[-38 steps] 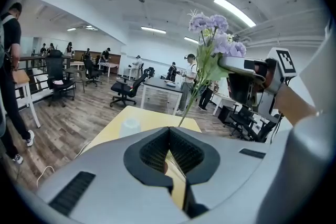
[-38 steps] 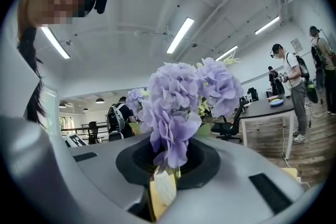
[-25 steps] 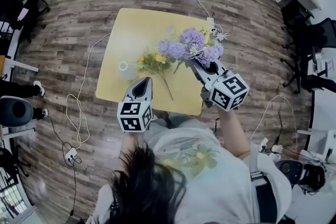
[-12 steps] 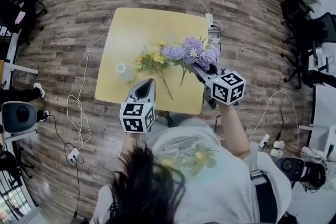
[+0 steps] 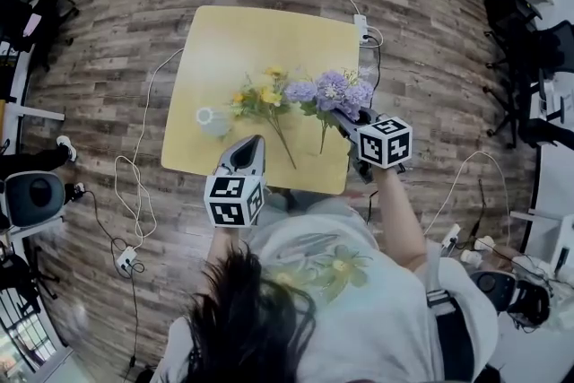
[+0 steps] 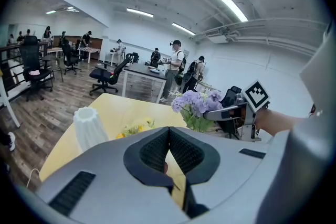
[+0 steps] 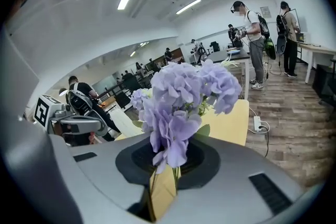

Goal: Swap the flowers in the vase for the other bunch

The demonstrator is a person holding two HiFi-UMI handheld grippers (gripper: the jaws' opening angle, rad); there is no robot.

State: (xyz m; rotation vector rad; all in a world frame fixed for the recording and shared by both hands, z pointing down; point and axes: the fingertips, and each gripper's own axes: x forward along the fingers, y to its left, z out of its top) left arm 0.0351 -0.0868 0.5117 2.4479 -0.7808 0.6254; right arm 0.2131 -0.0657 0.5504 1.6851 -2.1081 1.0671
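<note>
Purple bunch (image 5: 330, 92) is clamped by its stems in my right hand-held gripper (image 5: 345, 117), jaws clenched on it, blooms pointing to the far side. It sits over the right part of the yellow desk (image 5: 260, 40); can't tell if it touches the top. One green stem (image 5: 323, 137) hangs toward the near edge.

Yellow bunch (image 5: 260, 100) lies flat on the desk mid-way across, blooms far, its long stem running to the near edge. Its blooms are just beside the purple ones, on their left.

White ribbed vase (image 5: 213, 120) stands upright on the left part of the desk, just left of the yellow bunch.

My left hand-held gripper (image 5: 250, 142) is over the near edge, aimed between the vase and the yellow bunch's stem. Its jaws are pressed together with nothing between them.
</note>
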